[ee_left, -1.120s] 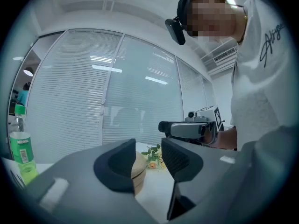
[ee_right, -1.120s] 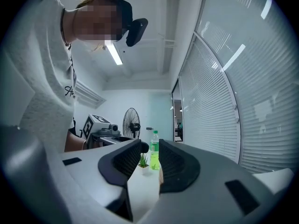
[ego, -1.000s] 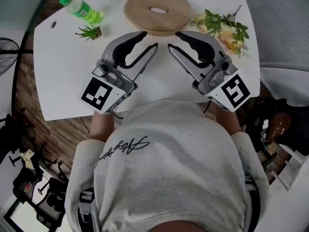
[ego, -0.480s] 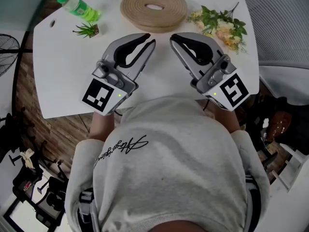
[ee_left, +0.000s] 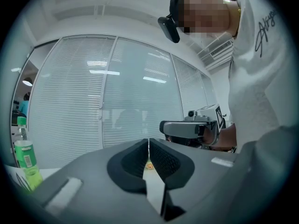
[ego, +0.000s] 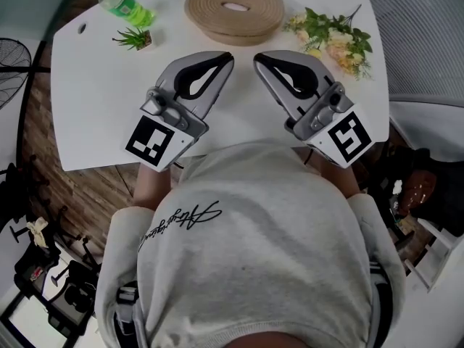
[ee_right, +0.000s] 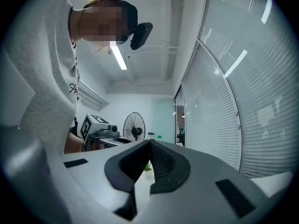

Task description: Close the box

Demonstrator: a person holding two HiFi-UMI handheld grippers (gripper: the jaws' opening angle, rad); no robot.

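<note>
The left gripper (ee_left: 148,143) has its fingers (ee_left: 133,160) clenched tip to tip with nothing between them, having just finished closing. The right gripper (ee_right: 149,143) shows the same, its dark ribbed fingers (ee_right: 163,164) pressed shut and empty, also just closed. Both are held side by side above the white counter (ego: 94,100), angled inward so their tips nearly face each other. Beyond those tips, well apart from both, the round tan woven box (ego: 210,6) sits at the counter's far edge. A green plastic bottle (ego: 123,0) and a small potted plant (ego: 134,39) stand to its left, and a spray of pale flowers (ego: 333,38) lies to its right.
</note>
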